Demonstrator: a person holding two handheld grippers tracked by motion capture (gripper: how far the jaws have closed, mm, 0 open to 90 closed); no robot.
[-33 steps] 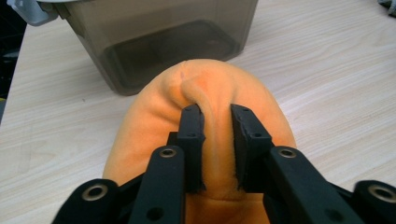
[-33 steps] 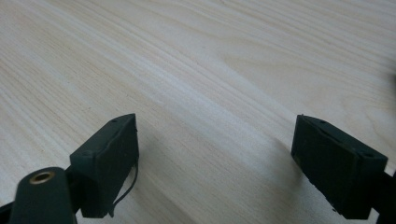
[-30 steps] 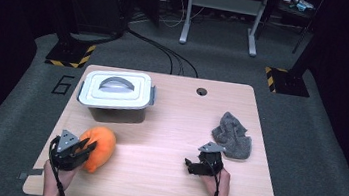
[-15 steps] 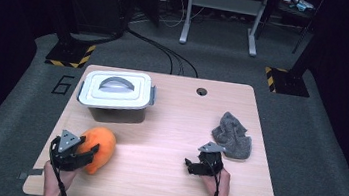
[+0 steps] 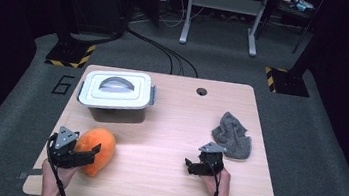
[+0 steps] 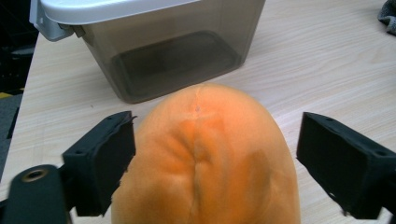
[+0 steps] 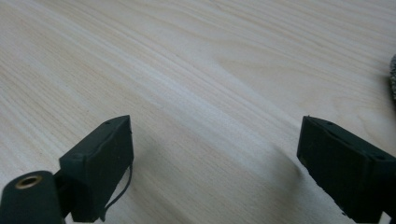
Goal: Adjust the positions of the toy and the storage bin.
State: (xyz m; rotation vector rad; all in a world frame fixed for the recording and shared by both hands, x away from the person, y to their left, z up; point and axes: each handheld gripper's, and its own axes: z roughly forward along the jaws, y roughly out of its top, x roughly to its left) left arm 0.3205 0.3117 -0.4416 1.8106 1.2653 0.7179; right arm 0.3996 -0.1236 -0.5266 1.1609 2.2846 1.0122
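The left gripper (image 6: 215, 154) had just been opening its jaws, which stood spread with the soft, rounded orange plush toy (image 6: 208, 158) between them, a gap on the right side. The toy lay near the front left edge of the pale wooden table (image 5: 168, 132), just in front of the grey-lidded translucent plastic box (image 5: 116, 93). The right gripper (image 7: 215, 163), jaws wide and slightly opening, held nothing above bare tabletop, near the crumpled grey cloth (image 5: 232, 135).

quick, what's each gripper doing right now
left gripper: open, jaws have just been opening around the orange plush toy, not clamping it
right gripper: open, nothing between its jaws
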